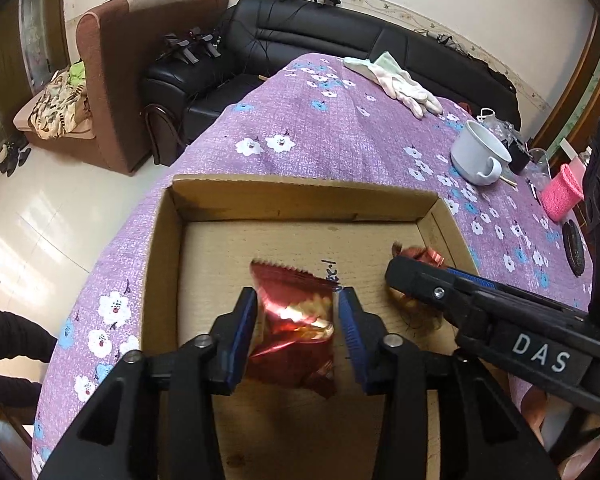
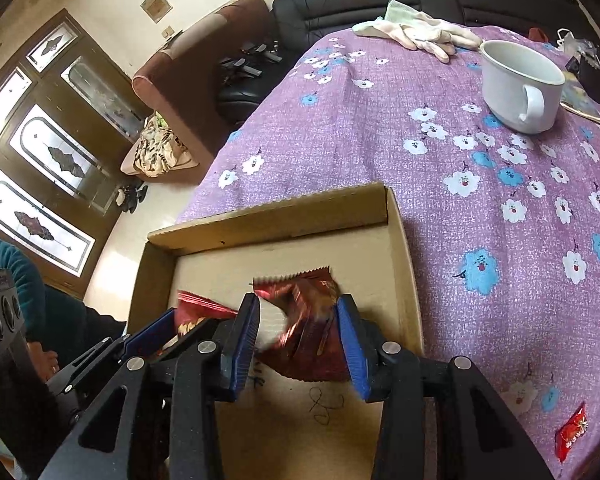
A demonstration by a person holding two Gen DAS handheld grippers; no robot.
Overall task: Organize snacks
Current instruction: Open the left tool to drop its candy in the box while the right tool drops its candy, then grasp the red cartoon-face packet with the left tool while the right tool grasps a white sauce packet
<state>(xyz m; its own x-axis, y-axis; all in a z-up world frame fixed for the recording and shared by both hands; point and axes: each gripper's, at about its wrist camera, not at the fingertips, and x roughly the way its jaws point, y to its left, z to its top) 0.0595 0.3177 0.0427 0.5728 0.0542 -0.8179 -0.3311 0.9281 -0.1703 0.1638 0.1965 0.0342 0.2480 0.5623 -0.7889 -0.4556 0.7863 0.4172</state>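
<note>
Left gripper (image 1: 296, 312) and right gripper (image 2: 298, 318), jaws slightly apart, each straddling one red snack packet (image 1: 292, 320) in cardboard box (image 1: 300, 196); "DAS" showing on the right gripper.

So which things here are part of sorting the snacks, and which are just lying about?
Part of the job:
cardboard box
left red snack packet
right red snack packet
loose red packet

Lying about:
white mug
white gloves
pink knitted holder

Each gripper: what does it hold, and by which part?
Seemingly nothing. The left gripper straddles one red packet mid-body, the right gripper a second red packet, both in the cardboard box, gaps showing beside pads.
</note>
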